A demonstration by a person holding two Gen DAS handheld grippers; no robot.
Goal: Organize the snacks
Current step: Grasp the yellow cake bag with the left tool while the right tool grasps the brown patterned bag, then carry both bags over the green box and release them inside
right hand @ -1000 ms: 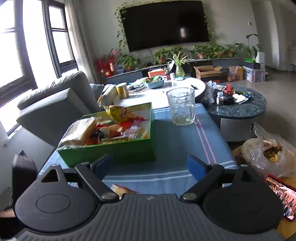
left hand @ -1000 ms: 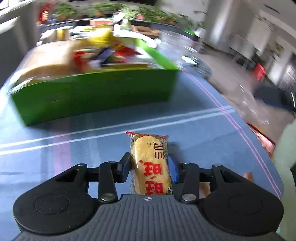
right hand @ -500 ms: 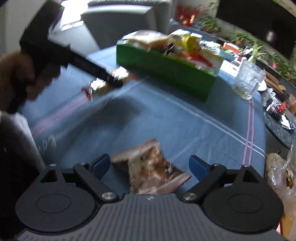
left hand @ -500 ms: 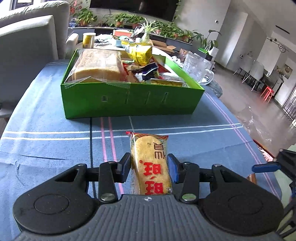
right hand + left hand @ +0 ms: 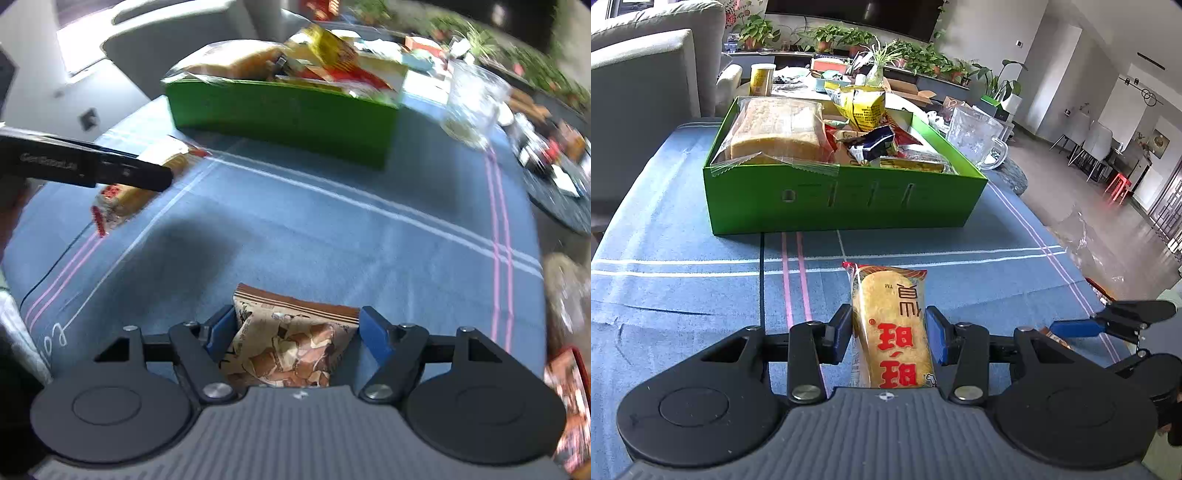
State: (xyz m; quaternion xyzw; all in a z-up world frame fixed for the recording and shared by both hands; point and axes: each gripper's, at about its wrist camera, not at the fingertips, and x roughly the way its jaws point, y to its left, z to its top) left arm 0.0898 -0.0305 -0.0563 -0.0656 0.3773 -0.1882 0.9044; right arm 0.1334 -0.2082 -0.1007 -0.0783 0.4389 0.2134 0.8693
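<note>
My left gripper (image 5: pixel 889 326) is shut on a yellow rice-cracker packet (image 5: pixel 886 291) with red characters, held above the blue tablecloth (image 5: pixel 683 251) and pointing at the green snack box (image 5: pixel 846 199). The right wrist view shows that same packet (image 5: pixel 125 199) at the left, in the black fingers (image 5: pixel 122 170). My right gripper (image 5: pixel 295 328) is low over the cloth, its jaws opening. A brown printed snack packet (image 5: pixel 291 343) lies between its blue pads without being squeezed. The green snack box (image 5: pixel 280 110) is full of bread and several packets.
A glass mug (image 5: pixel 975 138) stands right of the box, also the glass mug (image 5: pixel 469 107) in the right wrist view. A grey sofa (image 5: pixel 639 85) is at the left. The cloth's right edge drops to the floor, where a plastic bag (image 5: pixel 1082 236) lies.
The right gripper tipped down and rolled over the brown packet, and its jaws widened. The left view swung to face the green box, the yellow packet still gripped. A right finger entered the left view.
</note>
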